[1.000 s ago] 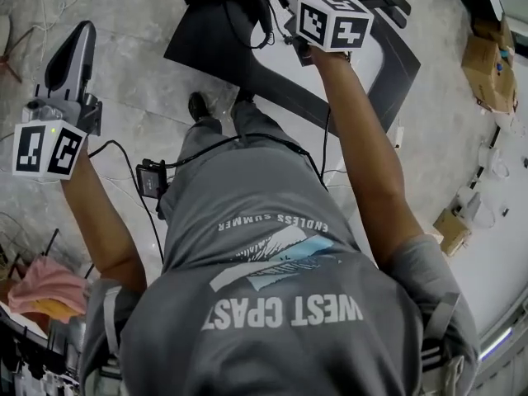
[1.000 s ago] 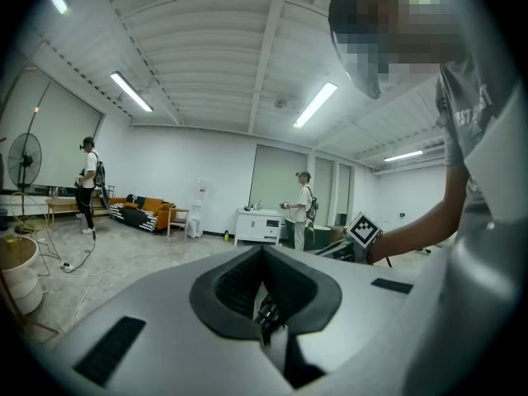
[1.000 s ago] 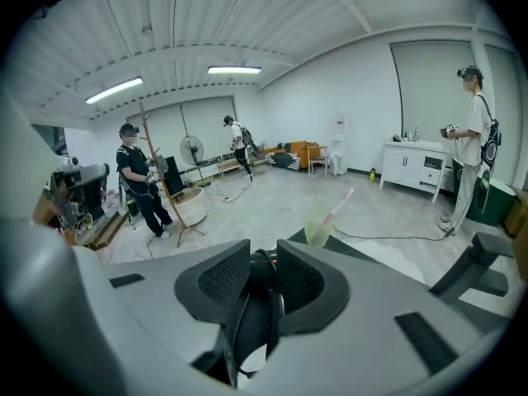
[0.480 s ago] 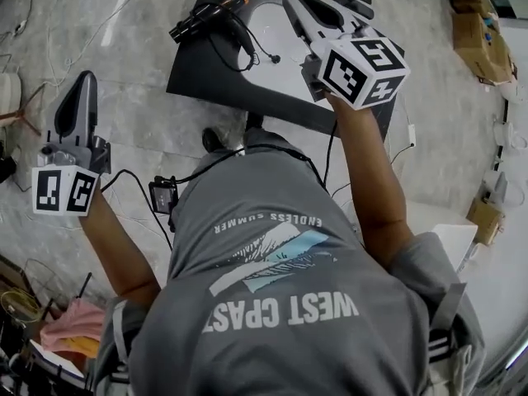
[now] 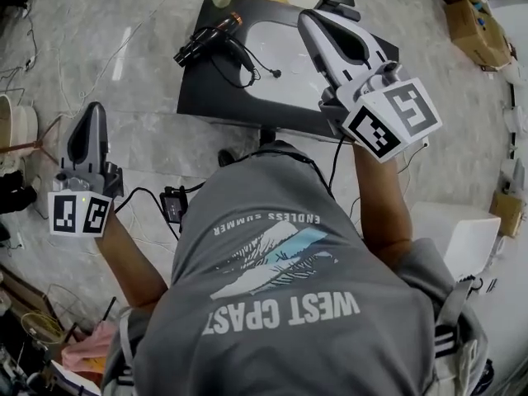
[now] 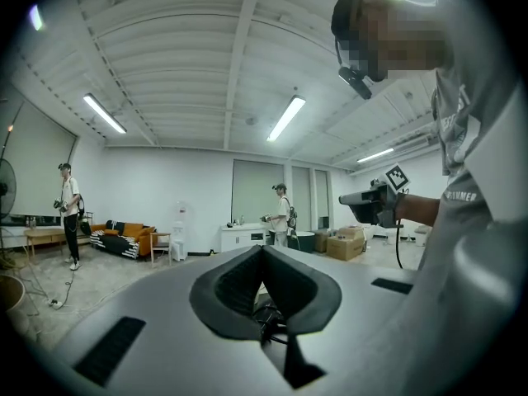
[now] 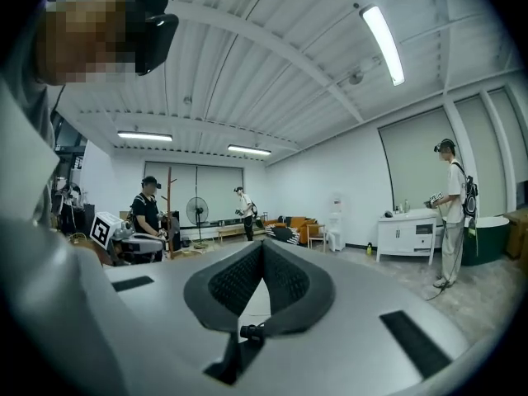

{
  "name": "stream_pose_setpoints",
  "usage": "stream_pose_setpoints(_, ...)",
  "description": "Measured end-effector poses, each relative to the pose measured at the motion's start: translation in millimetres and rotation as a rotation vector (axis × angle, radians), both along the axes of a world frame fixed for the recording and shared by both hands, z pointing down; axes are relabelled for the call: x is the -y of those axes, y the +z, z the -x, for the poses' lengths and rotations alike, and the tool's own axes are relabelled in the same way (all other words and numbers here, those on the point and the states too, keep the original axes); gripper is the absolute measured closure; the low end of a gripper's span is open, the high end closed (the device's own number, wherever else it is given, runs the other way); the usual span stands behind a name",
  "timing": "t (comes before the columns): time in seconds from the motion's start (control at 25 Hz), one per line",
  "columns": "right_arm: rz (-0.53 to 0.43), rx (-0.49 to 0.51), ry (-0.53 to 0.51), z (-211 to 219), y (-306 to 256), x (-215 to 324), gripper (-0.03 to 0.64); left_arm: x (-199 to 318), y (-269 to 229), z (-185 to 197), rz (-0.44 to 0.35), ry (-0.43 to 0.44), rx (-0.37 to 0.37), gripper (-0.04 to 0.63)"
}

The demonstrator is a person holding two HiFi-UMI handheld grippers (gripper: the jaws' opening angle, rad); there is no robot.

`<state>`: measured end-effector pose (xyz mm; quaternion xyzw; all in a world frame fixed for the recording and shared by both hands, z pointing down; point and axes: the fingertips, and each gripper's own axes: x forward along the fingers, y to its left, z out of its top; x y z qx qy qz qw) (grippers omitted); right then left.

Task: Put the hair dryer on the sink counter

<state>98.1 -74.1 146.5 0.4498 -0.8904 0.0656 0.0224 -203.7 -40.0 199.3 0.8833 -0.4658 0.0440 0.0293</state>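
Moved since a second ago: the right gripper (image 5: 312,19) has come up off the counter toward the head camera and now looms over the counter's right side, well apart from the hair dryer (image 5: 206,41). The left gripper (image 5: 96,110) has also lifted a little, out over the floor to the left.
Right tongs: the jaws have just been closing and now stand together. In the right gripper view the pads (image 7: 235,283) meet at the tip with nothing between them.
Left tongs: together as well. The left gripper view shows its pads (image 6: 235,285) meeting at the tip, empty.
Aim of both: each gripper view looks out level across the room at ceiling lights and other people, not down at the work.
Hair dryer: it lies on its side on the dark sink counter (image 5: 198,89), at the left end, just beside the white basin (image 5: 285,60). Its cord (image 5: 246,63) trails in a loose loop toward the basin.
Contact: neither gripper touches the dryer or its cord.
Meaning for the task: judging by how things lie, the dryer is already set down and released, so the placement looks complete and only pulling back remains.
Risk: small. The dryer rests well in from the counter's edge, and the cord stays on the top.
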Motion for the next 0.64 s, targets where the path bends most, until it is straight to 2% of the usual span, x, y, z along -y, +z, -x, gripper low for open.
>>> stream_pose_setpoints(0.28, -0.031, 0.015, 0.013, -8, -14, -23, 0.589, -9, -9, -8, -0.025, 0.023, 0.004, 0.580)
stream_pose_setpoints(0.64, -0.019, 0.016, 0.027, -4, -9, -16, 0.589, 2, -5, 2, -0.027, 0.020, 0.004, 0.580)
